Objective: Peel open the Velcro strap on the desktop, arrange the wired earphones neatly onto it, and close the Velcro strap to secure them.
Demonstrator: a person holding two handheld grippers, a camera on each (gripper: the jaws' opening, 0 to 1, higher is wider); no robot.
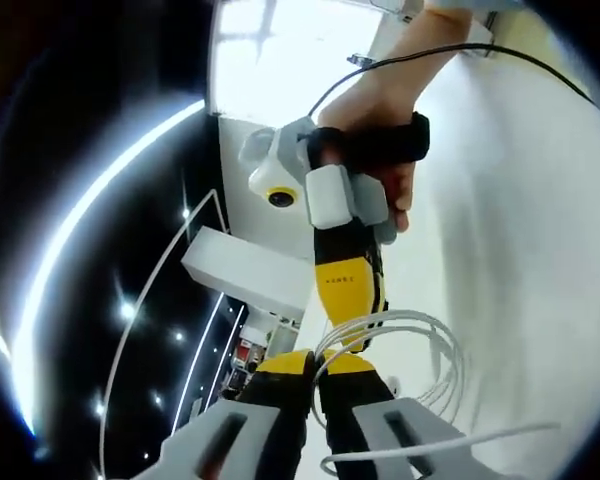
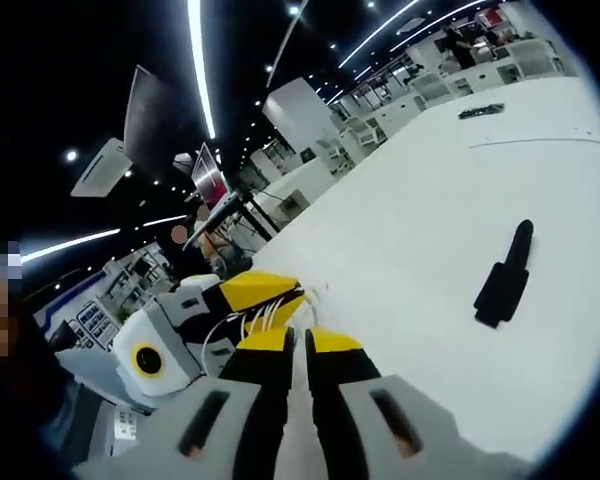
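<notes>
Looks like we're mid "arrange the earphones" step imo. In the left gripper view the left gripper (image 1: 313, 375) has its yellow-tipped jaws pressed nearly together, and the white earphone cable (image 1: 420, 340) loops out right at the tips, so it prob has a strand pinched, tho I can't see the contact cleanly. The right gripper (image 1: 348, 300) comes down from the far side, a hand (image 1: 380, 160) on its grip, its yellow tip touching the same coil. Whether that one actually grips the wire, can't tell from here.

In the right gripper view the right gripper (image 2: 298, 345) has jaws almost closed w/ just a thin slit between, and the left gripper (image 2: 250, 295) sits just beyond them w/ white strands bunched between the two. The Velcro strap (image 2: 505, 280) lies flat on the white desktop (image 2: 420, 220), off to the right and well apart from both tools (can't tell if it's peeled open, it just reads as a black strip).

Next move, my guess: tidy the coil, keep it from springing loose, then carry it over to the strap.

Writing: tiny dark print on the right gripper's yellow finger, too small to read. No brands I can make out.
</notes>
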